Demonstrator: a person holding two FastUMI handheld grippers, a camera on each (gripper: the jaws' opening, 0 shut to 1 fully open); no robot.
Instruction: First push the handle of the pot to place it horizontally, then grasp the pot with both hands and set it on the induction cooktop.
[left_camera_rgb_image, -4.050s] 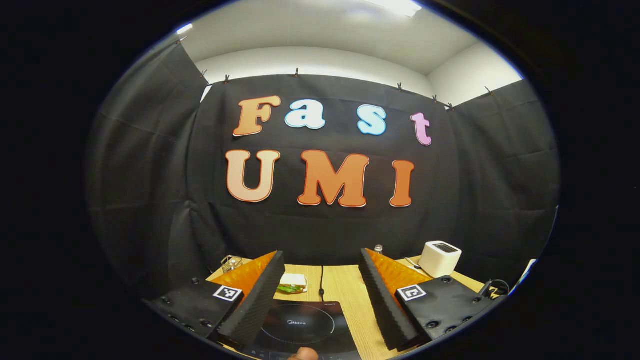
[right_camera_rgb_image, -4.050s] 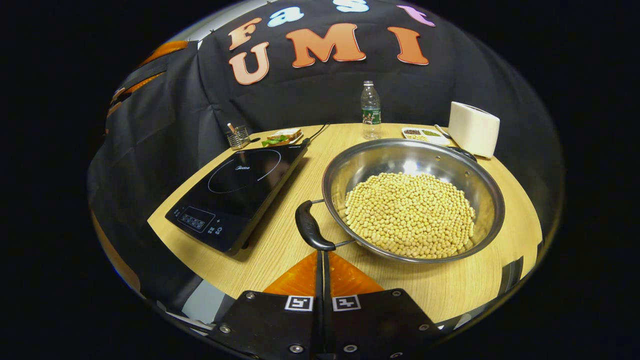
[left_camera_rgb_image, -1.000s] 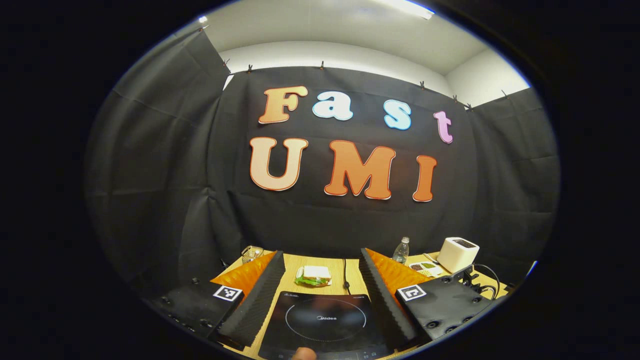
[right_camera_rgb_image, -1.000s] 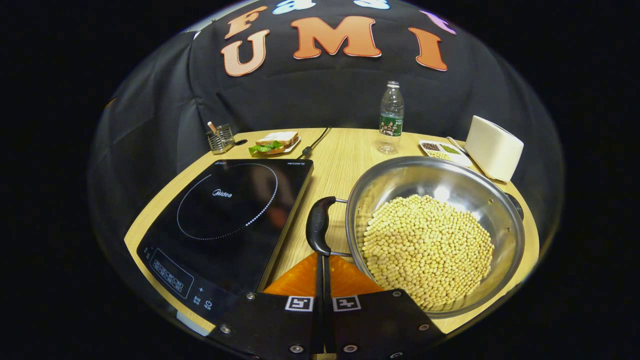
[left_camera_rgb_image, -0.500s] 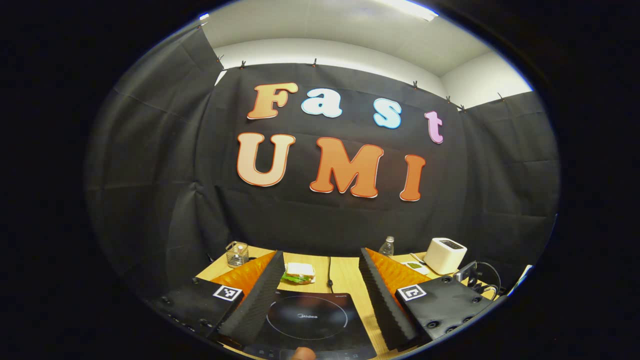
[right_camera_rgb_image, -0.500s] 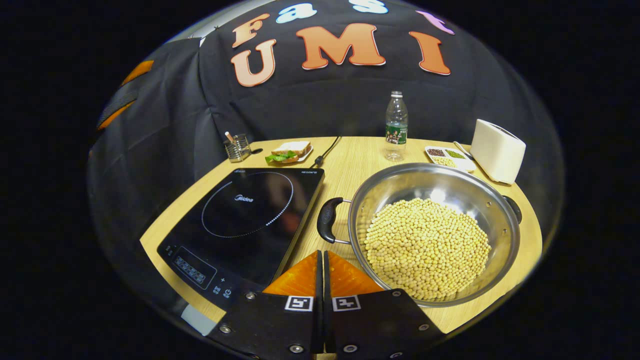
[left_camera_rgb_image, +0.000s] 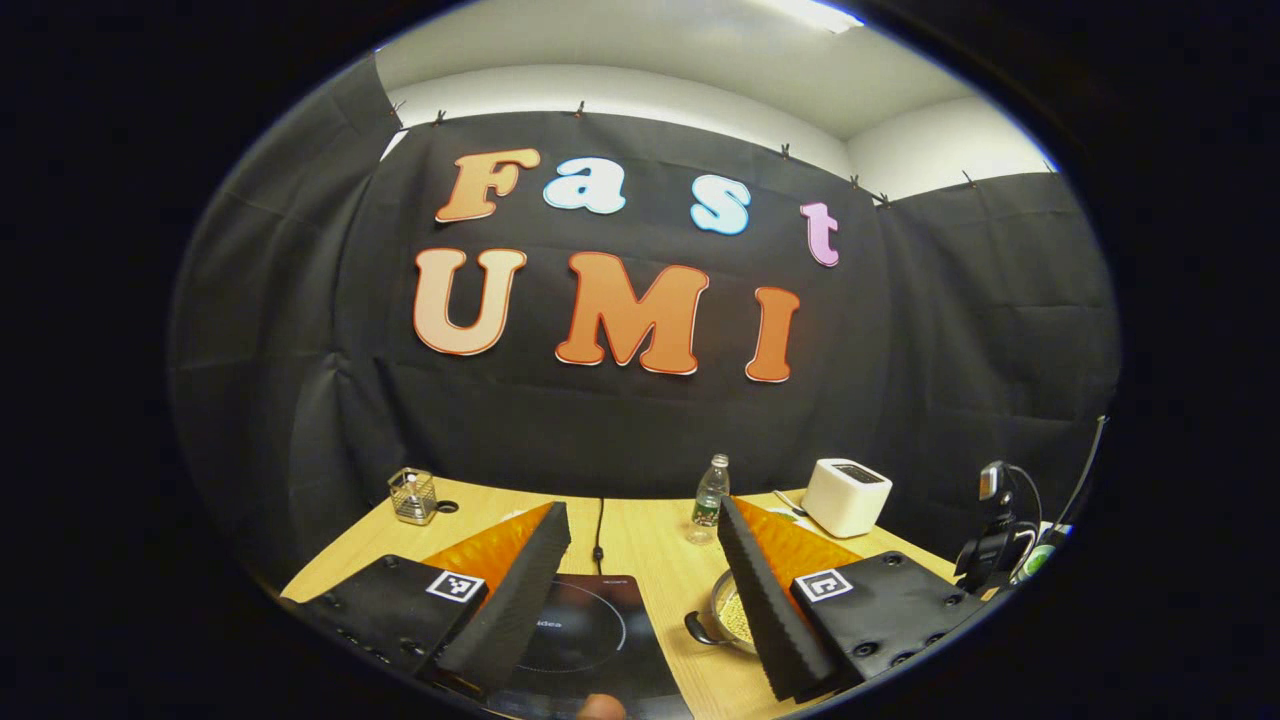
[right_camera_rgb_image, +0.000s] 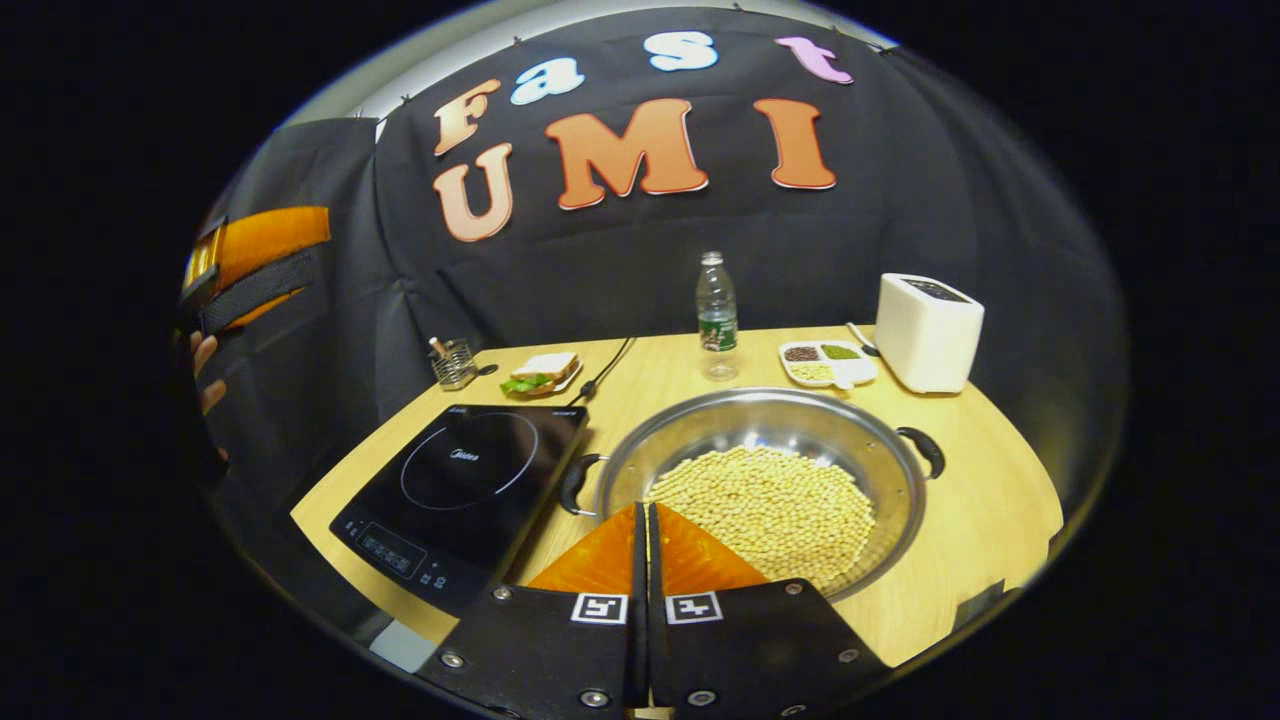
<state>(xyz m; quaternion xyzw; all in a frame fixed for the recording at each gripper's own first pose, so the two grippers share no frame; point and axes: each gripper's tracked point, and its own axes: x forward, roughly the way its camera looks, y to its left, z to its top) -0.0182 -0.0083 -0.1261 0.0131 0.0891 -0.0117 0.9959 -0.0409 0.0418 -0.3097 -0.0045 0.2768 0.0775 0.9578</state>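
Backed off from the black side handle (right_camera_rgb_image: 574, 484) of the round steel pot of pale beans (right_camera_rgb_image: 765, 478) since half a second ago, right gripper (right_camera_rgb_image: 643, 530) low at centre frame, jaws pressed together on nothing. Pot on the wooden table (right_camera_rgb_image: 985, 480) at lower centre, just right of the black glass induction cooktop (right_camera_rgb_image: 465, 484), handles out to either side. Left gripper (left_camera_rgb_image: 640, 560) held above the cooktop at bottom centre, jaws spread wide and empty.

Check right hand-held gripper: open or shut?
Shut. In the right gripper view, the right hand-held gripper has its two fingers pressed together with nothing between them, in front of the pot of beans.
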